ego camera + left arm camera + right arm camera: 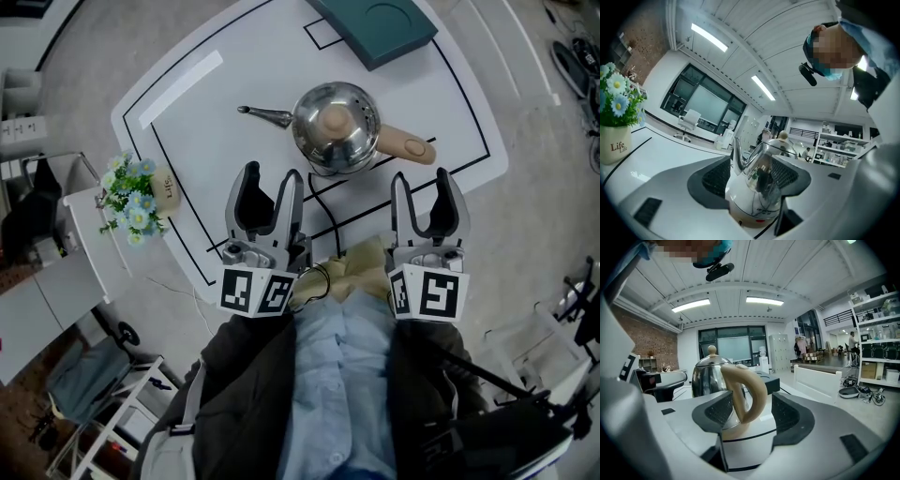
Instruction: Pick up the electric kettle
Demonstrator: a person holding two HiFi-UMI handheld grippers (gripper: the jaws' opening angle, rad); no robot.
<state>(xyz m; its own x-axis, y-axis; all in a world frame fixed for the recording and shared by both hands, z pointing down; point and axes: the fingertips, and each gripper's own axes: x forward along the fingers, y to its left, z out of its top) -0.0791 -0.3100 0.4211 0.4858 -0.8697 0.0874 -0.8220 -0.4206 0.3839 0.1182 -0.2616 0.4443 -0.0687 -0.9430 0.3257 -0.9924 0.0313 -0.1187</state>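
Standing ahead of left gripper [272,174] and right gripper [421,176], electric kettle [336,128], both jaws spread, empty.

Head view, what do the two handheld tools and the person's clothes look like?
The left tool and right tool match: two pale grey jaws lined with black textured pads, a silver-grey body, and a white cube printed with black square markers. The person wears a dark jacket over a light blue shirt.

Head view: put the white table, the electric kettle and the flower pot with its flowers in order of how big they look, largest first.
1. white table
2. electric kettle, counting spout and handle
3. flower pot, flowers included, somewhat smaller than the kettle
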